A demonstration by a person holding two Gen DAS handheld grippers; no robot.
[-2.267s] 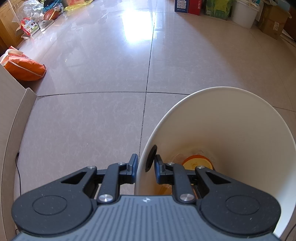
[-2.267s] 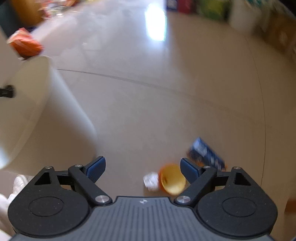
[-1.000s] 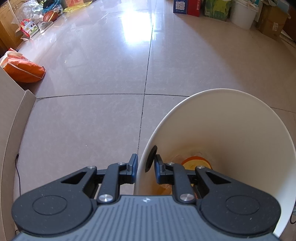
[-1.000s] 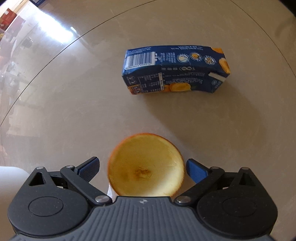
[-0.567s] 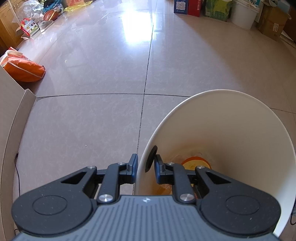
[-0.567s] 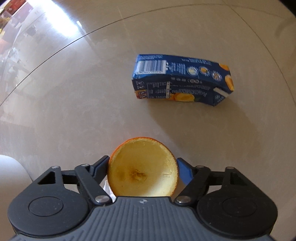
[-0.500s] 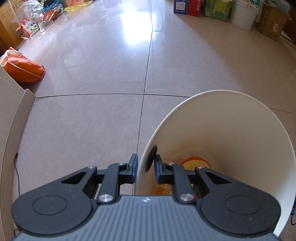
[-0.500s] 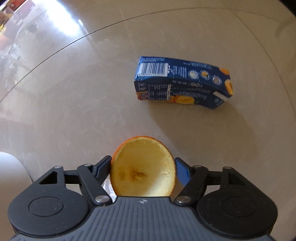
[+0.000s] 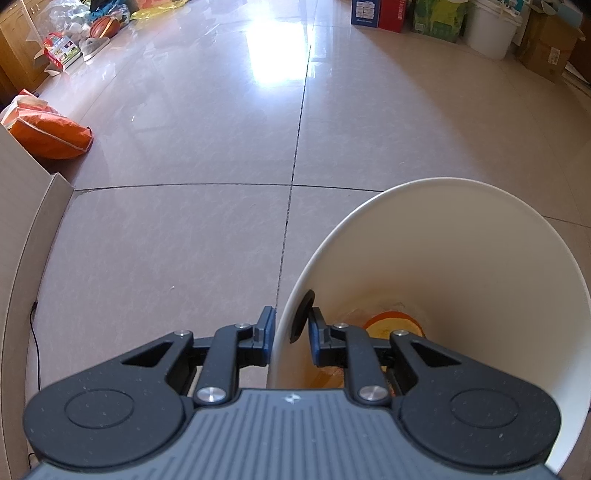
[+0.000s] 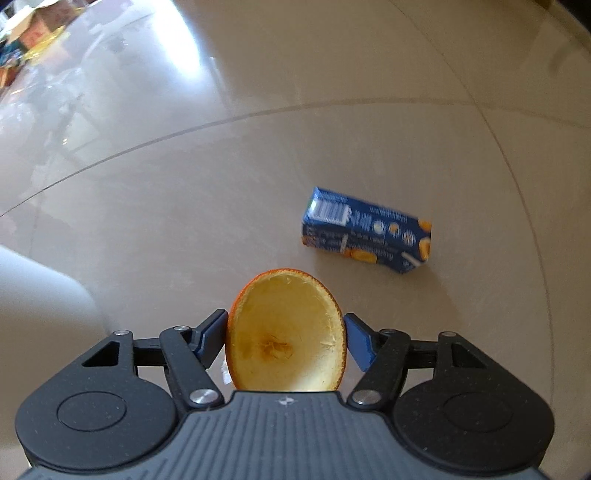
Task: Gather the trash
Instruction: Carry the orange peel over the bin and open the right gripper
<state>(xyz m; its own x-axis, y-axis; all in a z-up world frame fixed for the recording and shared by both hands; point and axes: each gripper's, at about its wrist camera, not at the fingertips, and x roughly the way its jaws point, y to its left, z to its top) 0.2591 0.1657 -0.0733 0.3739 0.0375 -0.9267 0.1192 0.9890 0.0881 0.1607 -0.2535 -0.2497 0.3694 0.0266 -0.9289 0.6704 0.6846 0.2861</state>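
Note:
My left gripper point(image 9: 291, 332) is shut on the rim of a white bin point(image 9: 480, 266), one finger outside the wall and one inside. An orange peel point(image 9: 393, 323) lies at the bin's bottom. In the right wrist view, my right gripper point(image 10: 286, 334) is shut on a hollow half orange peel point(image 10: 286, 339), squeezed narrow and held above the floor. A blue juice carton point(image 10: 365, 236) lies on its side on the tiles ahead and to the right. The white bin's wall point(image 10: 40, 295) shows at the left edge.
Beige glossy tiled floor spreads ahead. An orange bag point(image 9: 48, 129) and a pale cabinet side point(image 9: 22, 229) are on the left. Boxes point(image 9: 376, 13) and a white bucket point(image 9: 491, 29) line the far wall, with clutter point(image 9: 88, 29) at the far left.
My right gripper closed on the half orange peel and lifted it off the floor; the juice carton now looks farther away. The left gripper and bin stayed still.

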